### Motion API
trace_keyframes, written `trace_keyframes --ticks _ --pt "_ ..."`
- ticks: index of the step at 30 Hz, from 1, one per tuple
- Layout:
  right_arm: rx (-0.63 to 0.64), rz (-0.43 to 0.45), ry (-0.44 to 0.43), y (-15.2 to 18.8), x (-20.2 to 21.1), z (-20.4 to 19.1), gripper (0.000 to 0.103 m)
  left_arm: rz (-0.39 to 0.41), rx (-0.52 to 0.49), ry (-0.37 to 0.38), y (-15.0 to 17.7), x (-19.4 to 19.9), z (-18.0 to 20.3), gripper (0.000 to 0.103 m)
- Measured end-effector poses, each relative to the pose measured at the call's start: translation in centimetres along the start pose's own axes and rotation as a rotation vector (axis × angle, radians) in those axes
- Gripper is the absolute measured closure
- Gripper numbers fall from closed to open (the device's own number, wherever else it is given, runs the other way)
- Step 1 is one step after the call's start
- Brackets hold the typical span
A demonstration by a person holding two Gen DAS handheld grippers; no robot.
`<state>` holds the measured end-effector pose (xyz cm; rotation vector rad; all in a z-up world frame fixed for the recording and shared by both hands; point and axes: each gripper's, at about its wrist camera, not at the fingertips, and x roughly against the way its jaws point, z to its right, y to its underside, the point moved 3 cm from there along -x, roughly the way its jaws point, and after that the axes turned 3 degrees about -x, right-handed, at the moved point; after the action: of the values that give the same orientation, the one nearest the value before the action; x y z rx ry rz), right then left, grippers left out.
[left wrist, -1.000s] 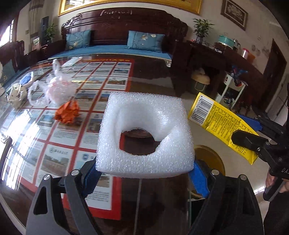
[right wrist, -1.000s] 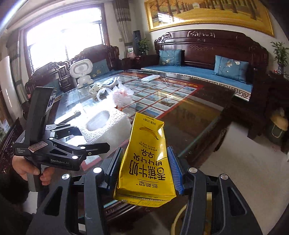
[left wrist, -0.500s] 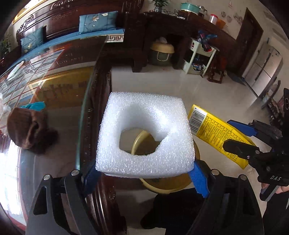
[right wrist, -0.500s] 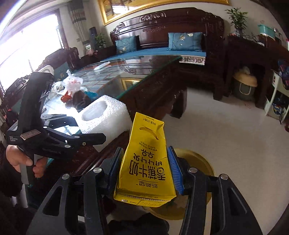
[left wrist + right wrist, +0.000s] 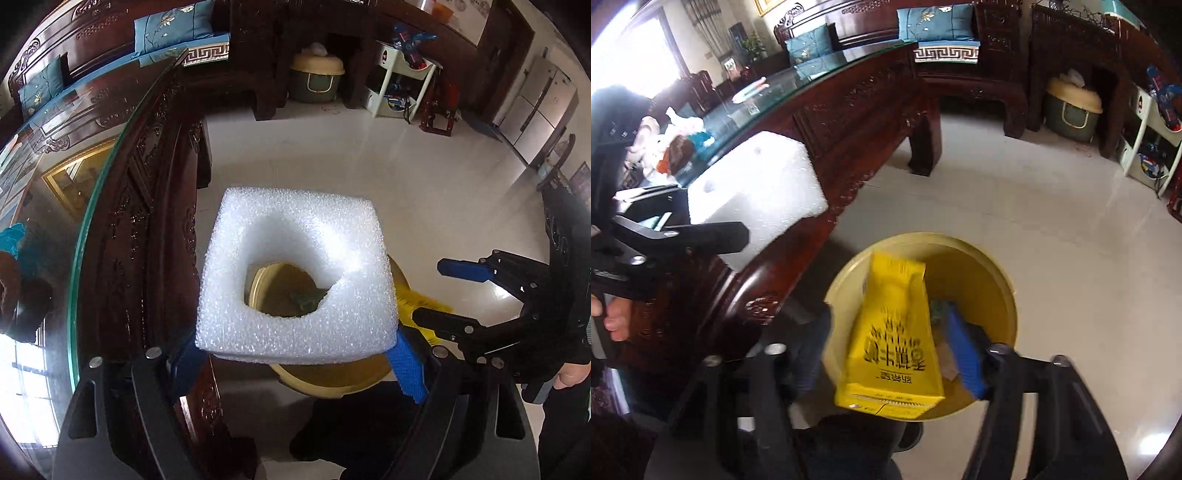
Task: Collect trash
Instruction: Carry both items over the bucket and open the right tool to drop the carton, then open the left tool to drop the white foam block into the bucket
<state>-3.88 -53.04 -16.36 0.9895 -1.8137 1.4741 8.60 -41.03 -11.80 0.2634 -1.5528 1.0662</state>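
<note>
Behind the foam block (image 5: 295,280), the yellow bin (image 5: 332,380) is mostly hidden.

Both grippers swing off the glass-topped table (image 5: 92,221) and now point down at the floor, right over the yellow bin (image 5: 993,266), which wasn't even visible a second ago. The right gripper (image 5: 897,332) has spread its fingers wide, so the yellow milk carton (image 5: 894,332) that was pinched between the blue pads is loose over the bin's mouth and looks blurred. The white foam block (image 5: 295,280) now hangs above the bin instead of over the tabletop.
</note>
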Motion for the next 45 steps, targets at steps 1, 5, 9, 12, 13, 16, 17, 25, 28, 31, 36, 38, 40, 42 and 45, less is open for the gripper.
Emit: trace_keyframes --ticks 1,5,9,12,13,16,17,25,28,31,36,38,40,42,45 --pt "-0.002 0.004 -0.004 -0.1 -0.1 0.0 0.035 -0.005 -0.001 0.001 0.0 -0.2 0.0 0.018" --pt "-0.028 0.025 -0.027 0.0 0.2 0.7 0.035 -0.020 -0.007 -0.003 0.0 -0.7 0.0 0.018" --pt "-0.014 0.031 -0.019 0.0 0.9 0.6 0.035 -0.029 -0.016 0.004 0.2 -0.9 0.4 0.018" --pt "-0.004 0.029 -0.013 0.1 1.4 0.6 0.035 -0.039 -0.032 0.016 0.1 -1.4 1.1 0.018" --pt "-0.004 0.029 -0.007 0.1 1.6 0.7 0.035 -0.044 -0.037 0.018 0.2 -1.4 1.2 0.018" --pt "-0.008 0.028 0.007 0.1 1.9 1.1 0.035 -0.061 -0.051 0.030 0.2 -2.0 1.8 0.018" --pt "-0.009 0.026 0.011 0.2 2.0 1.4 0.035 -0.065 -0.057 0.031 0.2 -2.2 2.1 0.018" --pt "-0.037 0.011 0.051 1.2 2.4 3.3 0.035 -0.109 -0.095 0.036 -0.5 -4.1 3.8 0.018" --pt "-0.049 0.013 0.055 1.6 2.6 3.9 0.035 -0.116 -0.116 0.025 -0.8 -4.5 4.6 0.016" --pt "-0.061 0.014 0.059 1.9 2.7 4.4 0.035 -0.125 -0.133 0.017 -1.0 -4.8 5.1 0.015" --pt "-0.067 0.016 0.059 2.2 2.9 4.6 0.035 -0.122 -0.147 0.011 -1.2 -4.7 5.7 0.013" --pt "-0.065 0.015 0.062 2.2 2.9 4.6 0.035 -0.121 -0.148 0.007 -1.1 -4.6 5.6 0.013" --pt "-0.062 0.015 0.068 2.1 2.9 4.4 0.034 -0.120 -0.141 0.011 -1.1 -4.6 5.5 0.013" --pt "-0.057 0.016 0.067 2.1 2.9 4.2 0.033 -0.117 -0.136 0.011 -1.2 -4.5 5.4 0.013" --pt "-0.055 0.019 0.070 2.0 3.1 4.0 0.031 -0.108 -0.130 0.010 -1.2 -4.1 5.2 0.013"
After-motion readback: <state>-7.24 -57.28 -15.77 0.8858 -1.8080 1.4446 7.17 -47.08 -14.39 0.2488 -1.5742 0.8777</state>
